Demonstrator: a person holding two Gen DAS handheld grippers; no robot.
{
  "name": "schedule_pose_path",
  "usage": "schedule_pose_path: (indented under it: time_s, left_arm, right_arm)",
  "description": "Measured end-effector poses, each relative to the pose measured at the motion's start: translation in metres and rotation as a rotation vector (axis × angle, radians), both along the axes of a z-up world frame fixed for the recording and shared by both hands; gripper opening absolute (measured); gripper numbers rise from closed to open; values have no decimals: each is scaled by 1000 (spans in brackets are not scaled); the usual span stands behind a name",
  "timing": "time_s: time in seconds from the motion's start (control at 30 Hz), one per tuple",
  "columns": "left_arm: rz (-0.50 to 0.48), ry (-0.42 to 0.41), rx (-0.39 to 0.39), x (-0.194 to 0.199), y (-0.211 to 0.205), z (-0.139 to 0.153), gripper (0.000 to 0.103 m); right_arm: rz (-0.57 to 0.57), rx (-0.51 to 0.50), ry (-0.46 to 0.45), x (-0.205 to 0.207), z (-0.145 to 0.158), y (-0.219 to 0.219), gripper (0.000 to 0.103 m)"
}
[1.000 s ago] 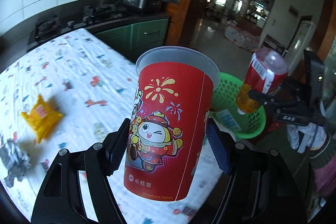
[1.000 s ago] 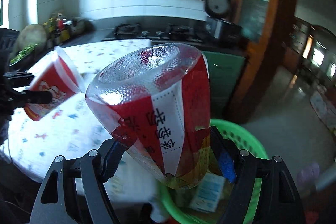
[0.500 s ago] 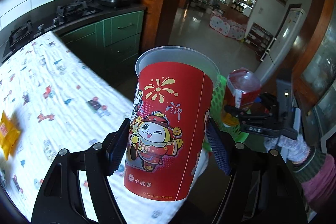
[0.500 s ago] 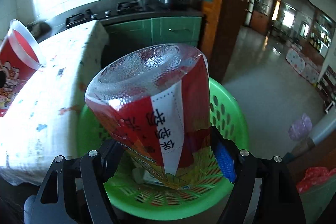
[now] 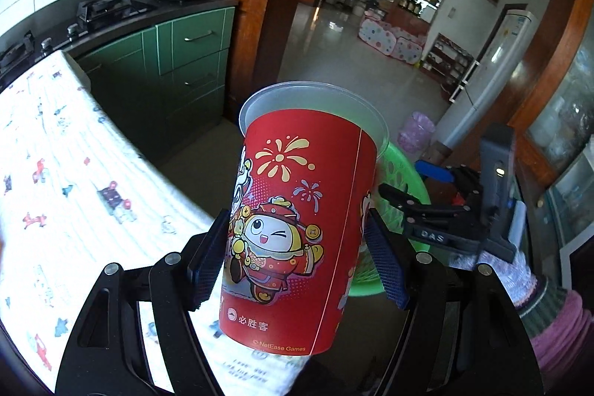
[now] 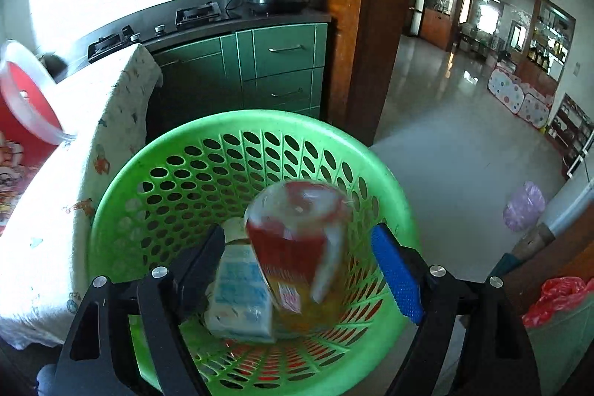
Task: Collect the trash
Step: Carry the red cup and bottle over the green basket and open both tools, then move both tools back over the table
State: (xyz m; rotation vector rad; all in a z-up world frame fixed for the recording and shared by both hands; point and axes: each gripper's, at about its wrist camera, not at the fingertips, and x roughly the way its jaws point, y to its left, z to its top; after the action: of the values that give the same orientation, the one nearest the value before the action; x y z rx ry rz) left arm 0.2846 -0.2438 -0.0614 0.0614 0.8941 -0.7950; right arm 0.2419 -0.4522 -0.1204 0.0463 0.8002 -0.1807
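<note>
Red printed paper, thin-walled and capped with a translucent plastic lid, is what we are holding: the tall red paper cup (image 5: 297,229) is sitting upright in our left hand-held gripper (image 5: 297,255), its pads pinching the mid-wall, past the edge of the desk (image 5: 74,173) in its patterned white cloth, near the perforated green plastic basket (image 6: 185,151). We are judging it light, easily crushed and slightly slick, so the stiffer band under the rim suits gripping best. Our right hand-held gripper (image 6: 297,270), jaws just opened and spread, is letting the red-labelled clear plastic bottle (image 6: 300,247) drop, blurred, into that basket beside a pale blue carton (image 6: 237,292).
</note>
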Motion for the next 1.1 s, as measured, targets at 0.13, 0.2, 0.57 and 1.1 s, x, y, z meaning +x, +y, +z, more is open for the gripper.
schedule_pose_path:
  time_s: [0.13,0.2,0.57,1.1]
  left_arm:
    - [-11,15,10,5,-14,-8,70]
    - [-13,25,12,9,-20,-12,70]
    - [-17,75,42,15,-46,-35,72]
    - [35,-10,40,-11,-7,-9,79]
  right_arm:
    - [-1,-3,-36,-16,11,-1,83]
    - [-1,-13,-55,-25,17,-1,84]
    - [25,66,-143,-77,32,5,85]
    - [54,101,-167,-93,35,24,85]
